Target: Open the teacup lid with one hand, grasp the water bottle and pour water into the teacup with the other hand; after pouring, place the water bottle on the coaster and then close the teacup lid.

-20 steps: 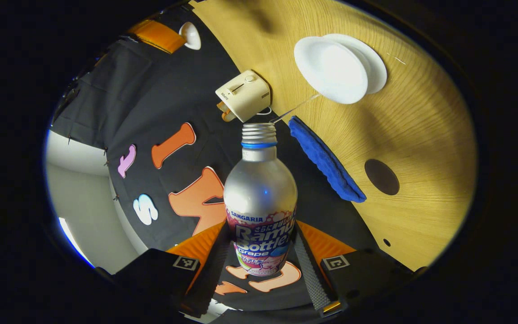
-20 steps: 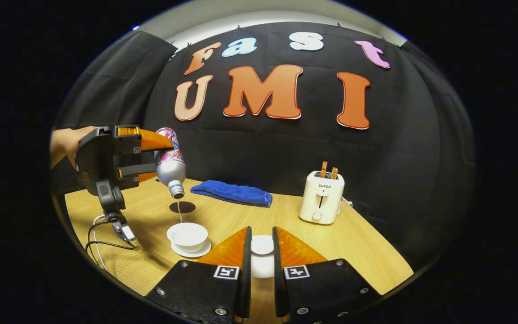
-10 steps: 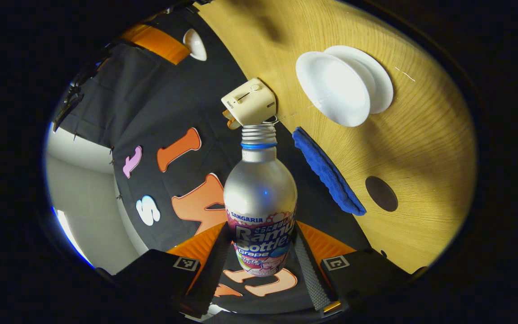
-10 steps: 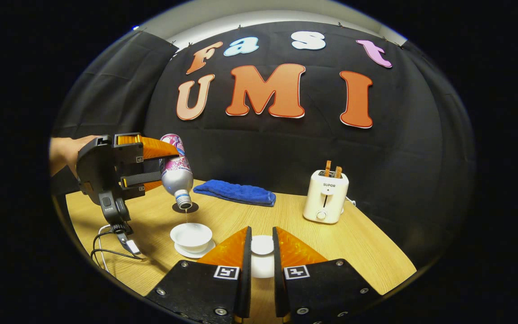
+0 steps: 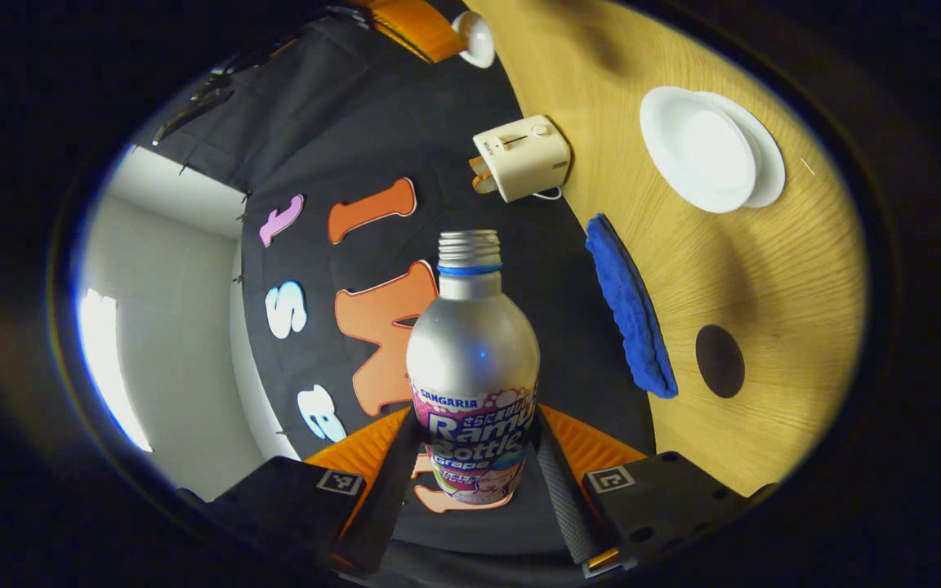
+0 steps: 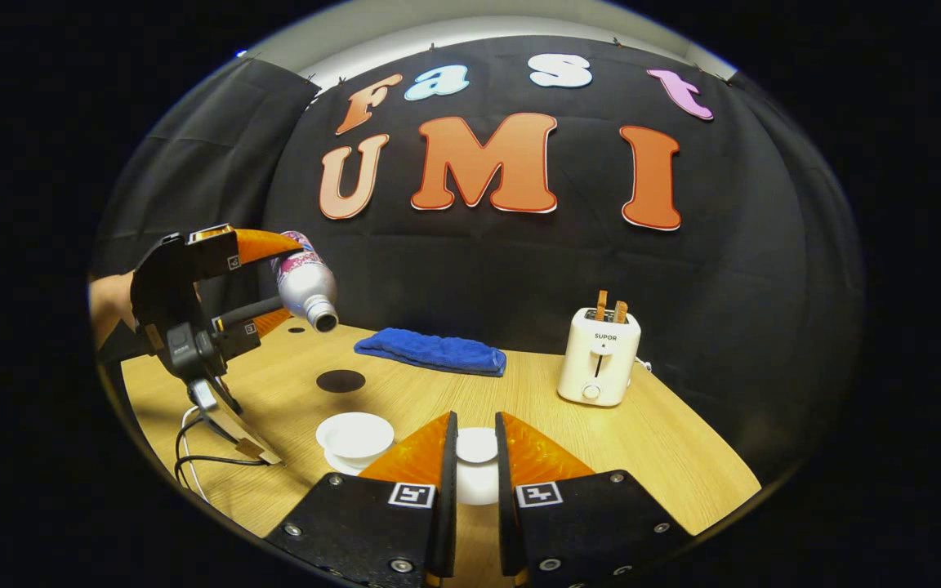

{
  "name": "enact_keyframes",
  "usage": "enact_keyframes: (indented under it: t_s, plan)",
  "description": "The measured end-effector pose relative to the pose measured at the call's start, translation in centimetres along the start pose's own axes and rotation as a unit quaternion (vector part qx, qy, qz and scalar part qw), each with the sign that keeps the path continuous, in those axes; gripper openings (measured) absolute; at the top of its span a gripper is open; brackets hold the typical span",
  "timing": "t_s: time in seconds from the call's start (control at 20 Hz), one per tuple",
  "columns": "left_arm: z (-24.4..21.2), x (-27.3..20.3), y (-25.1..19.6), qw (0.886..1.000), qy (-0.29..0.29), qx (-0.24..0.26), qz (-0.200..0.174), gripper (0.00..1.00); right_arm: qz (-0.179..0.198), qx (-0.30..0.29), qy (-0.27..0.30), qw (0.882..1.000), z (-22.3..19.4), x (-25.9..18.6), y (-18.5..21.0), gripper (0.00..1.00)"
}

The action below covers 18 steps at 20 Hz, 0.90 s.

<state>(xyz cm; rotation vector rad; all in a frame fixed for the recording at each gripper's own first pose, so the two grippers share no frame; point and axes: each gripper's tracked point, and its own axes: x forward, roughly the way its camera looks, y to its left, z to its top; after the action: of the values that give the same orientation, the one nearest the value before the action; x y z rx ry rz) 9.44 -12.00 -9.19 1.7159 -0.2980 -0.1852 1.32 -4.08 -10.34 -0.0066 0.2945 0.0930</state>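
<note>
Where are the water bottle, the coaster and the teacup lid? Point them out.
water bottle [image 5: 472, 351]: left gripper view, silver shoulder.
coaster [image 6: 341, 380]: right gripper view, middle of the dark disc.
teacup lid [image 6: 476, 445]: right gripper view, white top showing between the gripper's fingers.

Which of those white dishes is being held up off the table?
The small white lid, pinched in the right tool; the white teacup sits on its saucer.

In the right gripper view, bare table [image 6: 650, 441] lies open at centre right. The blue towel [image 6: 431, 351] and toaster [image 6: 604, 358] line the back edge; the left gripper [image 6: 278, 278] with its water bottle [image 6: 305, 282] hangs upper left above the coaster [image 6: 341, 380] and teacup [image 6: 354, 434].
</note>
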Motion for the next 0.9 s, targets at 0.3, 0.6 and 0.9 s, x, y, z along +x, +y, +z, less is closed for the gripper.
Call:
enact_keyframes:
  t_s: [0.3, 0.6, 0.9]
  plan:
    - [-4.2, -0.4, -0.4, 0.982, 0.063, -0.176, -0.004, 0.84, 0.002, -0.008, 0.011, 1.0, 0.4, 0.9, 1.3, 0.22]
    - [-6.3, 0.5, -3.0, 0.947, 0.1, -0.304, -0.012, 0.83, 0.005, -0.02, 0.007, 1.0, 1.4, 1.7, 3.0, 0.22]
    - [-7.3, 2.1, -3.7, 0.888, 0.122, -0.443, 0.011, 0.8, 0.016, -0.03, 0.009, 0.999, 1.7, 2.5, 4.3, 0.22]
